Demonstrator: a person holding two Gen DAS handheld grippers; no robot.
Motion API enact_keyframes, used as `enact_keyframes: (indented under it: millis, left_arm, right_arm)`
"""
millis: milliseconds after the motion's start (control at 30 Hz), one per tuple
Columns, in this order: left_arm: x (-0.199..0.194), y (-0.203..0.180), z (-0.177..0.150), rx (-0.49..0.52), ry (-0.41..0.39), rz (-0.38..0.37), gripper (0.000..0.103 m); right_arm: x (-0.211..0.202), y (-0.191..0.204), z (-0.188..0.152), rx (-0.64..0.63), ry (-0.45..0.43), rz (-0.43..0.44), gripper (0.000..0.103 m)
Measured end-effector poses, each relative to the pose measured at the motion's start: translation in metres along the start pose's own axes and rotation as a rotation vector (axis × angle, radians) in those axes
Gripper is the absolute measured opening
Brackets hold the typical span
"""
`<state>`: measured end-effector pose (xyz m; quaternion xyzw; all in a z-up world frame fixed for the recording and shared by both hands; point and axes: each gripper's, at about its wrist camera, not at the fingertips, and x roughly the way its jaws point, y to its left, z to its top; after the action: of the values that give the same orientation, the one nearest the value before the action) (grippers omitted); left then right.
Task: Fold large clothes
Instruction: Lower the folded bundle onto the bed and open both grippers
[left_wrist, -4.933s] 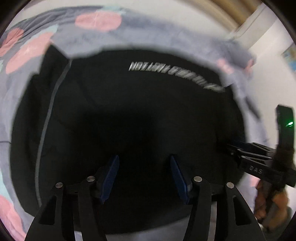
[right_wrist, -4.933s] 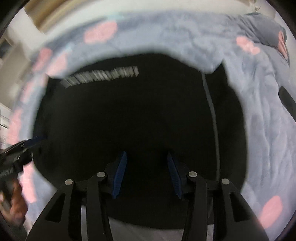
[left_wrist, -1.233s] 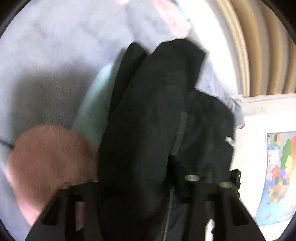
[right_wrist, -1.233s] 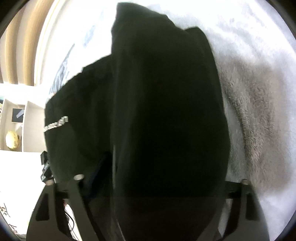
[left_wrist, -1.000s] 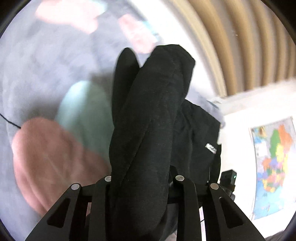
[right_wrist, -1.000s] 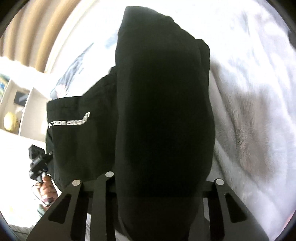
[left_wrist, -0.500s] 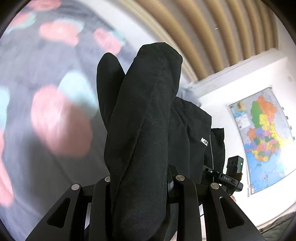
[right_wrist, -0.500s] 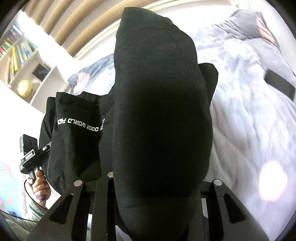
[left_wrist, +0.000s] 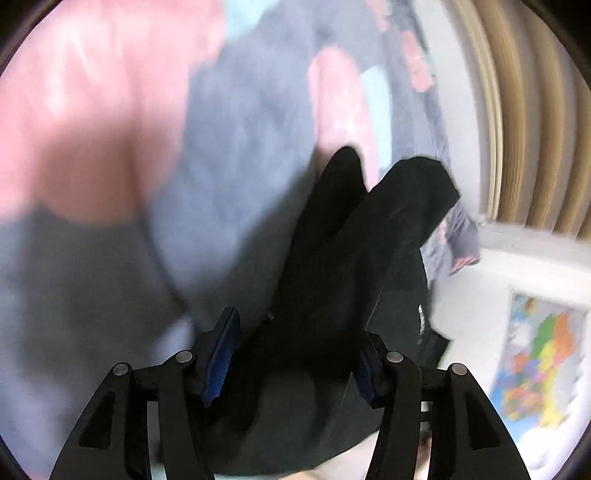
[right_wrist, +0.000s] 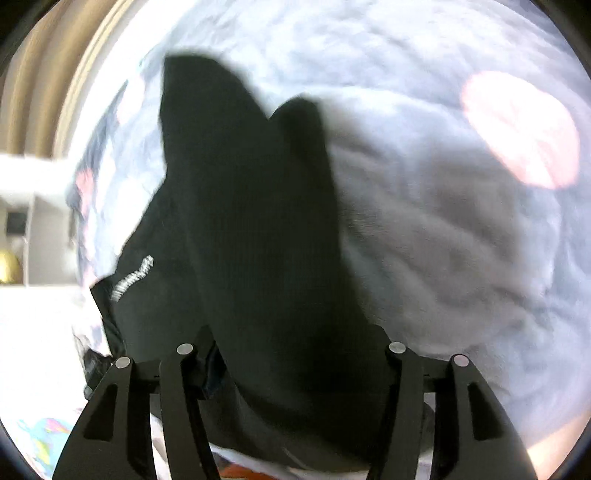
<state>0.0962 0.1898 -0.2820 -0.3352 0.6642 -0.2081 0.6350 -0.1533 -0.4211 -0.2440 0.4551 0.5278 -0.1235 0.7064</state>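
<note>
While both frames are motion-blurred, the black fabric garment with white lettering (left_wrist: 343, 280) (right_wrist: 251, 236) is the clearest landmark and sits nearest each camera. Left wrist view: the left gripper (left_wrist: 291, 354) has just been opening its jaws; the blue pad on the left finger (left_wrist: 221, 356) stands clear of the garment with a visible gap, while the right finger's pad is only partly seen at the garment's edge. The bunched fabric lies between the fingers, apparently no longer clamped. Right wrist view: the right gripper (right_wrist: 291, 354) has likewise just been parting its jaws; the garment fills the space between the fingers and hides the pads, so contact cannot be confirmed.

Beyond the grippers, the garment runs away from the cameras in two peaked folds, draped over the grey quilted bedspread with pink and pale-teal patches (left_wrist: 229, 155) (right_wrist: 461, 229). White lettering shows on the garment's side (right_wrist: 131, 278).

Farther off, past the garment: beige vertical curtain folds (left_wrist: 535, 118), a coloured wall map (left_wrist: 543, 358), and a white shelf unit with a golden globe (right_wrist: 9, 267).
</note>
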Motion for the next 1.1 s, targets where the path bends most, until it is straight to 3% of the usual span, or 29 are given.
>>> enact_keyframes:
  millis: [67, 133, 167, 267, 300, 400, 533, 567, 633, 700, 900, 1100]
  left_arm:
    - [-0.021, -0.026, -0.008, 0.111, -0.034, 0.116, 0.059]
    - [-0.035, -0.057, -0.018, 0.232, -0.081, 0.212, 0.059]
    - [-0.039, -0.075, -0.026, 0.289, -0.097, 0.233, 0.059]
    - [-0.031, -0.121, -0.049, 0.459, -0.119, 0.218, 0.059]
    - [-0.021, -0.139, -0.061, 0.52, -0.12, 0.225, 0.059]
    - [0.026, -0.162, -0.077, 0.624, -0.086, 0.304, 0.06]
    - [0.083, -0.156, -0.099, 0.652, -0.002, 0.445, 0.059]
    - [0.099, -0.148, -0.1, 0.645, 0.016, 0.495, 0.061]
    - [0.114, -0.137, -0.1, 0.629, 0.018, 0.522, 0.064]
    - [0.115, -0.136, -0.099, 0.622, 0.008, 0.537, 0.067]
    - [0.084, -0.16, -0.118, 0.692, -0.021, 0.568, 0.067]
    - [0.021, -0.213, -0.158, 0.826, -0.193, 0.595, 0.068]
  right_arm:
    - [-0.018, -0.004, -0.005, 0.008, -0.014, -0.031, 0.068]
    - [-0.039, -0.003, -0.014, -0.031, -0.065, -0.132, 0.068]
    - [-0.053, 0.003, -0.018, -0.057, -0.104, -0.182, 0.068]
    - [-0.089, 0.017, -0.035, -0.139, -0.193, -0.194, 0.068]
    - [-0.089, 0.048, -0.044, -0.195, -0.214, -0.209, 0.068]
    - [-0.072, 0.088, -0.066, -0.315, -0.222, -0.276, 0.068]
    - [-0.004, 0.109, -0.088, -0.409, -0.145, -0.346, 0.065]
    - [0.018, 0.106, -0.093, -0.407, -0.107, -0.366, 0.059]
    - [0.047, 0.1, -0.096, -0.406, -0.053, -0.401, 0.058]
    - [0.06, 0.097, -0.099, -0.429, -0.056, -0.436, 0.059]
    - [0.041, 0.103, -0.099, -0.38, -0.023, -0.441, 0.059]
    - [-0.02, 0.143, -0.125, -0.441, -0.117, -0.447, 0.059]
